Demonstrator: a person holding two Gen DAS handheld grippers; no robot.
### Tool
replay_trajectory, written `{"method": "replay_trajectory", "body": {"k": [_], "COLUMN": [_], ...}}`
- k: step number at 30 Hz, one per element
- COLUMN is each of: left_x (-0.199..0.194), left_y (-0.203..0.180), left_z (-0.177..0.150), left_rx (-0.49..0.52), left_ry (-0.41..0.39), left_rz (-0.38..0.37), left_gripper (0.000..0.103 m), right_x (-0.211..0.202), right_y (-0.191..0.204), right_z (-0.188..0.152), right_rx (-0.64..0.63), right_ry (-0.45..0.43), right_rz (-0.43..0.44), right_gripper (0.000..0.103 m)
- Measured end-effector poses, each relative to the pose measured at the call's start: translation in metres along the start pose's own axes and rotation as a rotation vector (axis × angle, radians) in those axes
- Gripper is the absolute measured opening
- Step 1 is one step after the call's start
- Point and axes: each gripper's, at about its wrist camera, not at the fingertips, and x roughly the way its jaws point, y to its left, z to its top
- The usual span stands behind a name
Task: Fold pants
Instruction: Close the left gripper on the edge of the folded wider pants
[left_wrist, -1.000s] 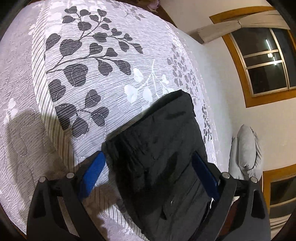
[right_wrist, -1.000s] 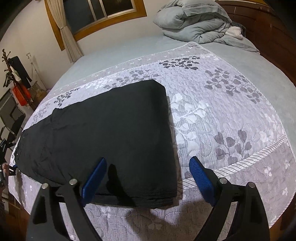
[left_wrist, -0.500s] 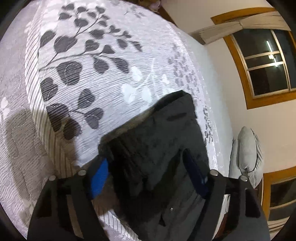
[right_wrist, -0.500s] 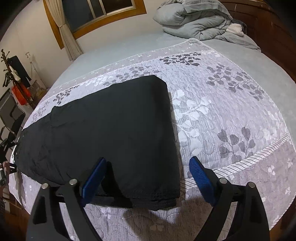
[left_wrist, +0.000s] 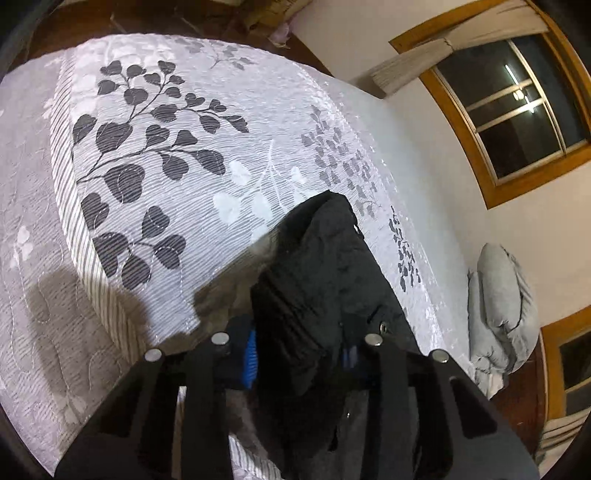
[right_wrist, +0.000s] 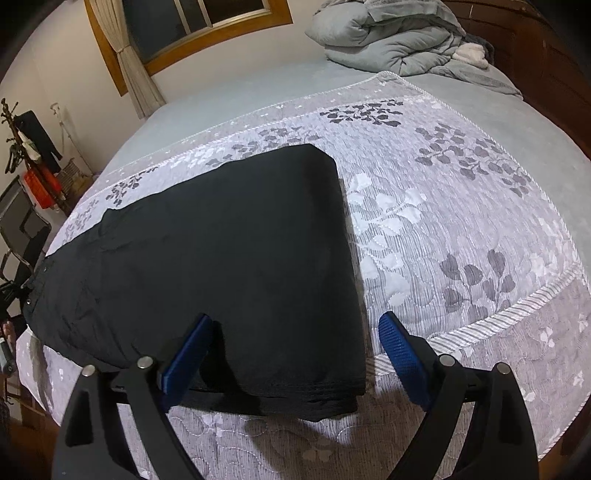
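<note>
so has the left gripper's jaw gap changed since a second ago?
Yes. The left gripper is closing, bunching the black pants between its pads against the leaf-print bedspread.

Home bedroom — quilted bed (right_wrist: 461, 229), duvet (right_wrist: 399, 33)

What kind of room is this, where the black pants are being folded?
Most likely a bedroom in a home. The black pants lie on a wide bed with a leaf-patterned bedspread, a rumpled grey duvet is heaped at its far end, and a curtained wooden window is behind.
</note>
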Motion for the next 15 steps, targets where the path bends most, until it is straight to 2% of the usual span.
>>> {"method": "replay_trajectory", "body": {"k": [2,3,4,5,8,10,12,15], "left_x": [0.005,0.008,0.013,0.019,0.028,0.026,0.023,0.019], "left_y": [0.005,0.007,0.008,0.01,0.006,-0.003,-0.004,-0.005], "left_z": [0.001,0.001,0.002,0.001,-0.001,-0.003,-0.004,-0.004], "left_rx": [-0.018,-0.023,-0.028,-0.034,-0.022,0.014,0.01,0.012], "left_ry": [0.009,0.018,0.037,0.068,0.065,0.041,0.029,0.023], "left_rz": [-0.022,-0.024,-0.013,0.0,0.011,0.044,0.023,-0.007], "left_gripper": [0.034,0.039,0.046,0.059,0.066,0.058,0.039,0.032], "right_x": [0.001,0.002,0.003,0.004,0.004,0.004,0.004,0.004], "right_y": [-0.001,-0.002,-0.003,-0.004,-0.005,-0.004,-0.004,-0.005], "right_z": [-0.001,-0.002,-0.002,-0.002,-0.003,-0.003,-0.002,-0.003], "right_rx": [0.01,0.016,0.022,0.029,0.038,0.03,0.027,0.031], "right_ry": [0.005,0.009,0.011,0.014,0.016,0.015,0.015,0.016], "right_rz": [0.006,0.01,0.013,0.016,0.02,0.016,0.016,0.019], "right_gripper": [0.093,0.093,0.093,0.093,0.093,0.093,0.093,0.093]}}
